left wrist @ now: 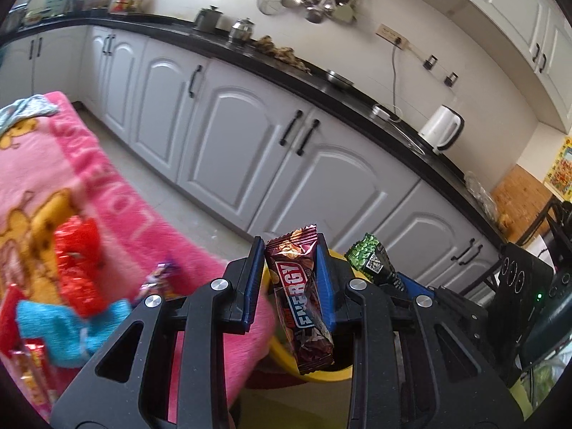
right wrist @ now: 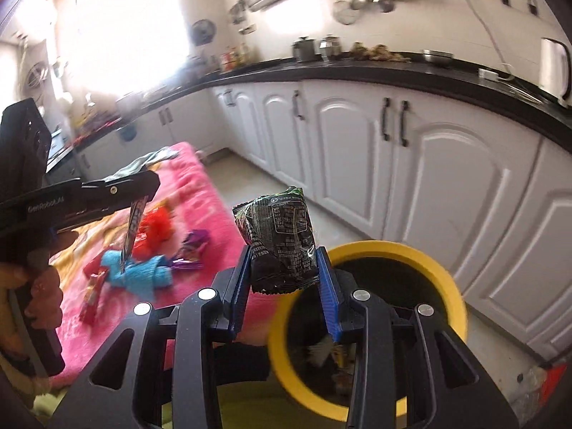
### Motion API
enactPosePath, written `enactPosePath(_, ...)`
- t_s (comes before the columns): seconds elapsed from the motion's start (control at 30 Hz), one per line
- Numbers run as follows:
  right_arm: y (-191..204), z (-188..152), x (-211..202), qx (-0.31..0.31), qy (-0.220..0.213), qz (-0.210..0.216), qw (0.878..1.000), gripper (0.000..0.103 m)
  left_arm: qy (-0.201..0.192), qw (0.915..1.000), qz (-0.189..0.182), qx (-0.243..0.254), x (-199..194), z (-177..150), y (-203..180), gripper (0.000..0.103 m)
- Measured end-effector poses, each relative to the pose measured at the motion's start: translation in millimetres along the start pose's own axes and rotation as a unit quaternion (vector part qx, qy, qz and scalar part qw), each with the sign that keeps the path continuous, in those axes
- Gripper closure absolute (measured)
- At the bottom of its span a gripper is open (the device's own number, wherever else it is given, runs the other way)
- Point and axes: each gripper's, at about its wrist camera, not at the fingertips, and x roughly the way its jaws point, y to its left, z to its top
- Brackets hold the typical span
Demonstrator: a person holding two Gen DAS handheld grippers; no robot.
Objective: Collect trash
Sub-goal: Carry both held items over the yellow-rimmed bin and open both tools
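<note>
Wrappers fill both our tools: the left gripper (left wrist: 290,279) pinches a brown energy bar wrapper (left wrist: 302,296), the right gripper (right wrist: 284,279) pinches a dark green snack packet (right wrist: 280,246). Both hang over the yellow bin (right wrist: 422,261). More wrappers lie left on the pink blanket (right wrist: 211,200), beside a blue cloth (right wrist: 143,275).

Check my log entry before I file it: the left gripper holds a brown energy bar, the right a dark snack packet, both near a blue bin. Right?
The yellow bin, not blue, as the right wrist view shows. The left gripper does hold the brown energy bar, the right gripper the dark snack packet.
</note>
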Motion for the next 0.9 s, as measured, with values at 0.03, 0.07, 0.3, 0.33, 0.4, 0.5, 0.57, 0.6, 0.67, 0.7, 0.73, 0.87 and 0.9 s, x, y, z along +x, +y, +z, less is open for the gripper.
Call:
enactPosePath(0.03, -7, -1, -2, 0.005, -0.001, -0.006, 1.000, 0.069, 0.002, 1.0000, -0.003, 0.001, 5, 0, -5, 0.082)
enactPosePath(0.07, -12, -4, -3, 0.010, -0.002, -0.011, 1.000, 0.069, 0.004, 1.0000, -0.007, 0.002, 10, 0, -9, 0.082)
enactPosePath(0.3, -48, -15, -2, 0.038, 0.011, -0.043, 0.998, 0.069, 0.018, 0.9993, -0.023, 0.022, 49, -3, -40, 0.082)
enactPosePath(0.33, -51, -18, -1, 0.041, 0.015, -0.046, 0.998, 0.069, 0.020, 0.9992, -0.024, 0.025, 53, -4, -42, 0.082)
enactPosePath(0.4, -56, -21, 2, 0.045, 0.021, -0.051, 0.997, 0.069, 0.025, 0.9988, -0.025, 0.032, 64, -6, -49, 0.082)
enactPosePath(0.5, -65, -28, 9, 0.058, 0.033, -0.056, 0.996, 0.066, 0.030, 0.9985, -0.024, 0.039, 79, -8, -55, 0.081)
enactPosePath(0.57, -70, -31, 12, 0.070, 0.040, -0.057, 0.995, 0.061, 0.033, 0.9984, -0.023, 0.040, 87, -9, -57, 0.081)
enactPosePath(0.6, -74, -32, 13, 0.074, 0.041, -0.061, 0.995, 0.059, 0.034, 0.9985, -0.019, 0.040, 90, -9, -57, 0.078)
enactPosePath(0.67, -79, -34, 14, 0.083, 0.044, -0.066, 0.993, 0.055, 0.037, 0.9986, -0.016, 0.036, 93, -10, -55, 0.064)
enactPosePath(0.7, -81, -34, 13, 0.086, 0.043, -0.067, 0.993, 0.055, 0.038, 0.9986, -0.015, 0.033, 94, -10, -54, 0.061)
enactPosePath(0.73, -82, -34, 12, 0.088, 0.041, -0.069, 0.993, 0.052, 0.037, 0.9987, -0.013, 0.032, 94, -11, -52, 0.059)
enactPosePath(0.87, -80, -31, 8, 0.090, 0.030, -0.070, 0.993, 0.047, 0.033, 0.9993, 0.001, 0.020, 84, -12, -39, 0.043)
enactPosePath(0.9, -77, -29, 7, 0.088, 0.027, -0.069, 0.993, 0.047, 0.029, 0.9995, 0.008, 0.014, 78, -12, -32, 0.038)
